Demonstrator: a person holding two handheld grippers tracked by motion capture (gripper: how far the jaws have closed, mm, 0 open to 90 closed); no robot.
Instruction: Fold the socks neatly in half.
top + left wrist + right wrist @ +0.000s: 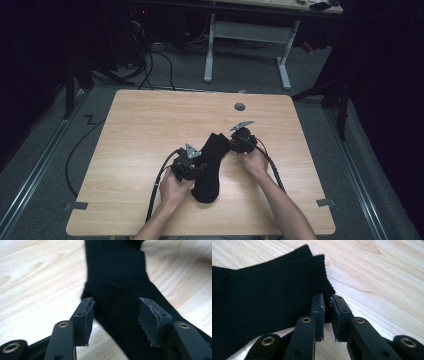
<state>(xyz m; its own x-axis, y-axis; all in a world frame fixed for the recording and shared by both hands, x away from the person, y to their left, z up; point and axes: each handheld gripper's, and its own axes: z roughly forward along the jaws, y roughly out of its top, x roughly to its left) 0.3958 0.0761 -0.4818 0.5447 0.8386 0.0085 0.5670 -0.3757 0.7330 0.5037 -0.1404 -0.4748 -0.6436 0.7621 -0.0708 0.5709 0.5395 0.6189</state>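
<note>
Two hand-held grippers at a black sock (210, 165) lying on a wooden table (140, 130).

Left gripper (192, 167) is released: in the left gripper view its pads (88, 315) stand wide apart astride the sock's middle, not pressing it. Right gripper (236, 141), at the sock's far, ribbed end, has its jaws nearly together at the cuff edge (325, 287); a narrow gap remains between the pads (319, 312), and whether they pinch the fabric cannot be told. The sock lies flat near the table's middle, between the two hands.

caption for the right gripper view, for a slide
Right gripper with its jaws nearly closed at the ribbed cuff edge of a black sock lying on the wooden table.
</note>
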